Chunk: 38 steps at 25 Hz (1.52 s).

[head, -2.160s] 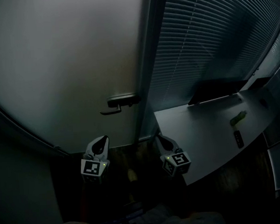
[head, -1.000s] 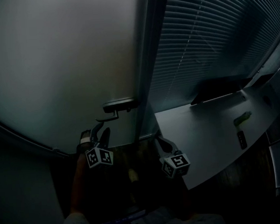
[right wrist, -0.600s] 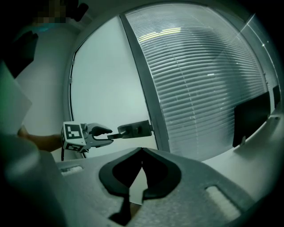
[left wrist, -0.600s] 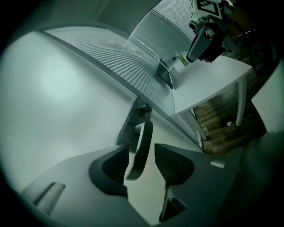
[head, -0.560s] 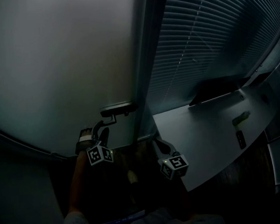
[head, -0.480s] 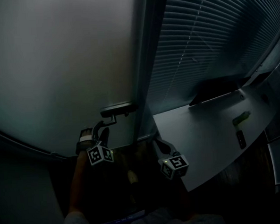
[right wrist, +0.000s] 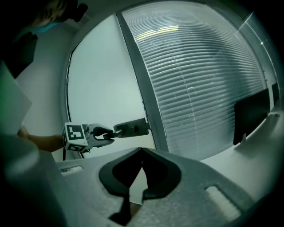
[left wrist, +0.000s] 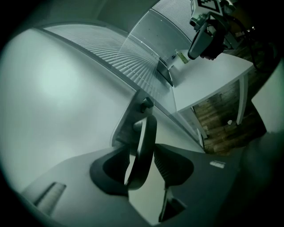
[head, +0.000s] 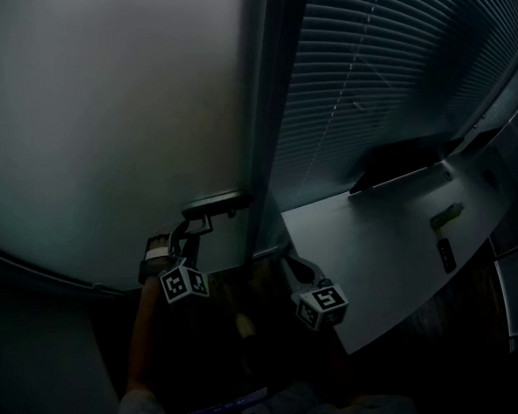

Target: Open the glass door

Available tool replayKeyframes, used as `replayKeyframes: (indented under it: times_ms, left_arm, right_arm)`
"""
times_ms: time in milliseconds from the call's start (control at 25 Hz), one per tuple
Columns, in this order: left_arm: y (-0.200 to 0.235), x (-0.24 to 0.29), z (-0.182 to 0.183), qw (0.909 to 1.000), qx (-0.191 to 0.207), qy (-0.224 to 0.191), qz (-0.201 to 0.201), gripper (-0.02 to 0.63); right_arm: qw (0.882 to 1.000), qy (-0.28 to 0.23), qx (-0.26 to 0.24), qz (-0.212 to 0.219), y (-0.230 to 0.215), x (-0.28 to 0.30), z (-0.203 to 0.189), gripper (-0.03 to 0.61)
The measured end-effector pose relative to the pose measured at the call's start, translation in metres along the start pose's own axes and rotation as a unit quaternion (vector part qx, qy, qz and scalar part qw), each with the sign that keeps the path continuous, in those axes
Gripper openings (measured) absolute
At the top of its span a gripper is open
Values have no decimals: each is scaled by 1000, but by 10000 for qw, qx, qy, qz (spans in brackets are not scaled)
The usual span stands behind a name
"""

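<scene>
Frosted glass door ahead. Left gripper jaws, just closing, straddle the lever handle at 10 o'clock of the right gripper, whose jaws are together and empty. Next: clamp, press down.

dim frames: what won't resolve
head view: glass door cut off by the top edge; on the desk a small green item and a small dark item, both too small to name; dark slab against the blinds lost in shadow, kind unclear; person's forearm barely readable in the dark.
</scene>
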<state>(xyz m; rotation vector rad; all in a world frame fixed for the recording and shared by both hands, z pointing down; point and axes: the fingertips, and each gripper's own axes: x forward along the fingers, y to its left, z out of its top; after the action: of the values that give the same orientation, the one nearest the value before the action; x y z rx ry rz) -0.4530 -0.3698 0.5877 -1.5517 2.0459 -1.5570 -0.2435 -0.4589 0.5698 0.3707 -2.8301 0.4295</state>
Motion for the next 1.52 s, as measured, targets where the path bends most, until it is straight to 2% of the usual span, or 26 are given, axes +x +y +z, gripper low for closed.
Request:
replayKeyframes:
  times_ms: [600,1120,1520]
  left_arm:
    - [1,-1,-1,9991,325,253,-79,127]
    - [-6,-3,-1,9988,283,323,-229,121]
    - [-11,-5,-4,9984,312,362,-291,121]
  right_arm:
    - [10000,-28,76,7,1,-2,9,3]
    - [9999,-73,27,97,-2,-4,1,2]
    - [9999,-130,52,-38,-5,-10,4,3]
